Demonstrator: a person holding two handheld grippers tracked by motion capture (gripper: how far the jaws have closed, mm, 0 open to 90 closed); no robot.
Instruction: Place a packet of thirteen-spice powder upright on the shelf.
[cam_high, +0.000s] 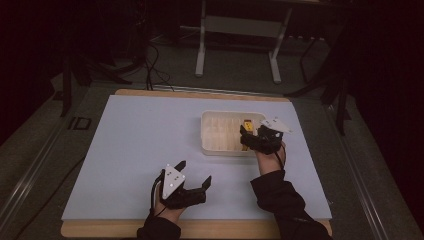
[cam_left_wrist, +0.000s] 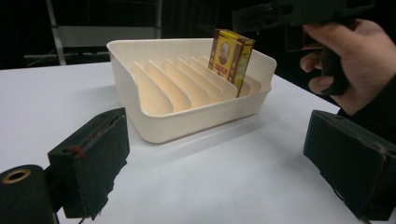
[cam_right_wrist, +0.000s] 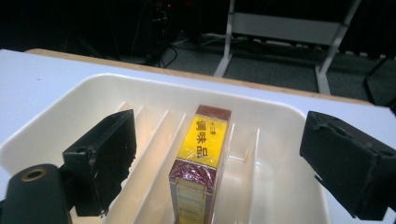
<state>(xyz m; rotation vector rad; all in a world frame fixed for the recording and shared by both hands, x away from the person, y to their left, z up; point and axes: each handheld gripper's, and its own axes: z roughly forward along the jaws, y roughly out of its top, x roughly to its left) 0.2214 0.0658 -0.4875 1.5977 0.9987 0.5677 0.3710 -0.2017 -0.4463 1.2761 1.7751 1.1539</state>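
A cream slotted tray (cam_high: 212, 145) (cam_left_wrist: 187, 119) (cam_right_wrist: 60, 116) lies on the pale blue mat, right of centre. A small yellow and maroon box (cam_high: 247, 125) (cam_left_wrist: 231, 58) (cam_right_wrist: 201, 163) stands upright in one of its right-hand slots. My right gripper (cam_high: 252, 137) (cam_right_wrist: 224, 163) hovers over the tray's right end, open, its jaws wide on either side of the box without touching it. My left gripper (cam_high: 196, 172) (cam_left_wrist: 219, 158) rests low near the mat's front edge, open and holding nothing, facing the tray. The right hand and its gripper (cam_left_wrist: 299, 18) appear in the left gripper view.
The mat (cam_high: 135, 150) covers a wooden table (cam_high: 200, 229). The tray's other slots (cam_left_wrist: 173, 84) hold nothing. Beyond the table stand a metal frame's legs (cam_high: 201, 45) and cables on a dark floor.
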